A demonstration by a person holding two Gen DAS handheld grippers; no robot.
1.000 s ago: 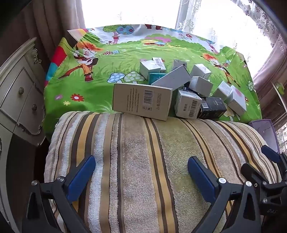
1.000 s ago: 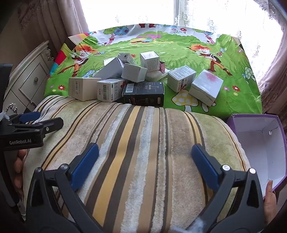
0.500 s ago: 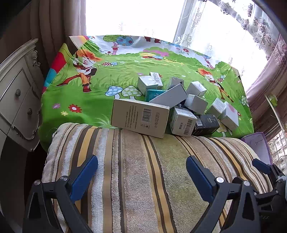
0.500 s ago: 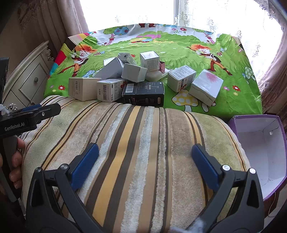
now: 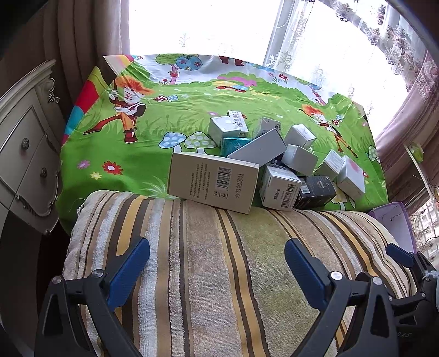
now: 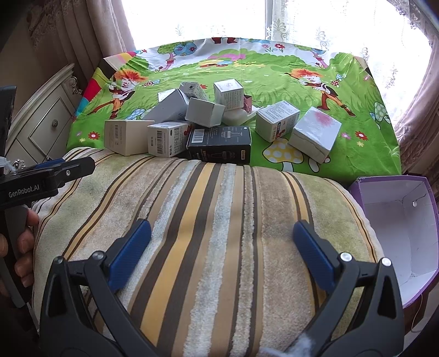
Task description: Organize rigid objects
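Note:
A pile of several small cardboard boxes lies on the green cartoon cloth. It holds a long beige box, a white barcode box, a black box and a white box with a pink mark. My left gripper is open and empty above the striped towel, short of the pile. My right gripper is open and empty over the same towel. The left gripper also shows in the right wrist view.
An empty purple box with a white inside stands at the right of the towel. A cream dresser stands at the left. Curtains and a bright window are behind the cloth.
My left gripper has lifted and pulled back a little, so the pile sits farther off in its view. In the right wrist view it has risen at the left. The right gripper has barely moved.

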